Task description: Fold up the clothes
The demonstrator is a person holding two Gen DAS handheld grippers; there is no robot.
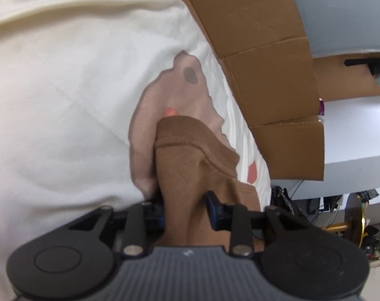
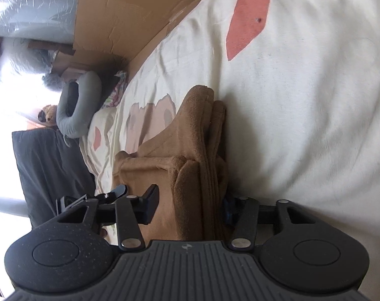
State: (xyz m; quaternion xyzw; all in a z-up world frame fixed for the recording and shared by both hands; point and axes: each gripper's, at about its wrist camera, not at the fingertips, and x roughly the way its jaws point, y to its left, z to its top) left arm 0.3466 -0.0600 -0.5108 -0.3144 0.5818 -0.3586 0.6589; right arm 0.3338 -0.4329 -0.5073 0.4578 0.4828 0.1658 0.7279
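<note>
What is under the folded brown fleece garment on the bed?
The folded brown fleece garment lies on a cream bedsheet with pink and beige patches. The sheet directly beneath it is covered.

A bed (image 2: 315,100) under a cream sheet with pink patches carries a folded brown garment (image 2: 190,150).

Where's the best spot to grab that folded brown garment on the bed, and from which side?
Probably the stacked folded edge of the brown garment, coming in low along the cream bedsheet from the near end. Its layers lie flat and bunch there, so one pinch catches them all. In both wrist views the left gripper and right gripper already have that near end between their fingers.
</note>
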